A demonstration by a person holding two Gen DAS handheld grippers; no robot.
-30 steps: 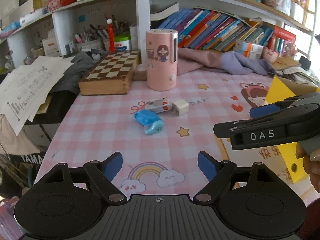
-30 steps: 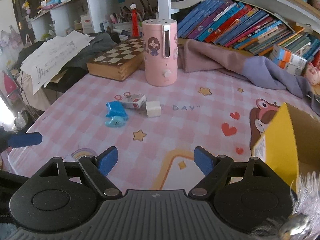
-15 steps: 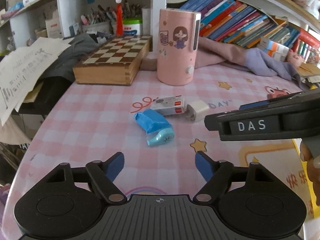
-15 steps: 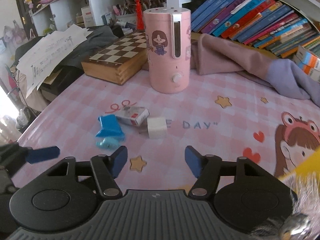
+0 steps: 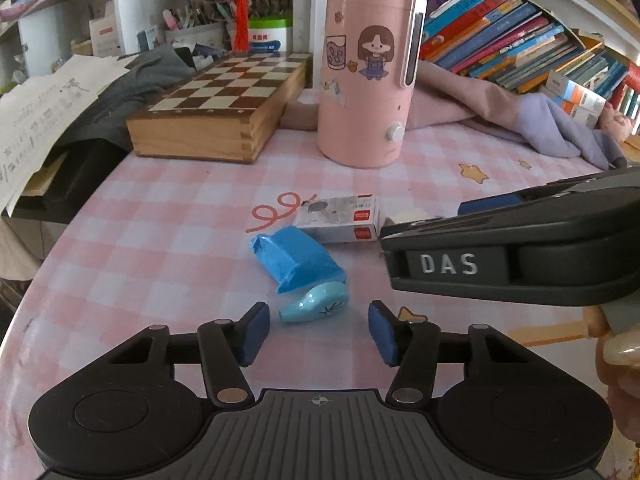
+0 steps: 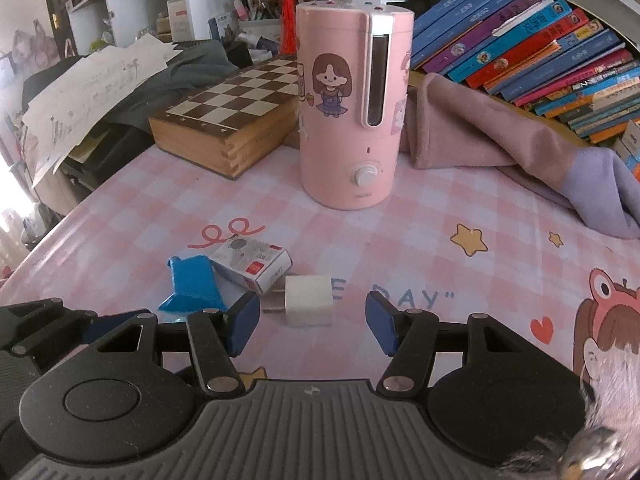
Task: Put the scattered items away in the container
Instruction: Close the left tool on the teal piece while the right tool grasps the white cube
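Three small things lie bunched near the middle of the desk (image 5: 120, 240), in front of the pink canister (image 5: 366, 76): a blue sharpener (image 5: 298, 272), a little printed box (image 5: 344, 222) and a white plug (image 6: 308, 298). Both tongs are lining up for a pick. The left gripper (image 5: 318, 330) has its jaws closing, with the pale tip of the sharpener just ahead of the pads and nothing pressed yet. The right gripper (image 6: 310, 322) stands apart, the plug just beyond its pads, untouched. No container shows in either view. Next, each should probably ease forward until its thing sits squarely between the pads, then clamp. The box touches the sharpener, so it may get nudged.
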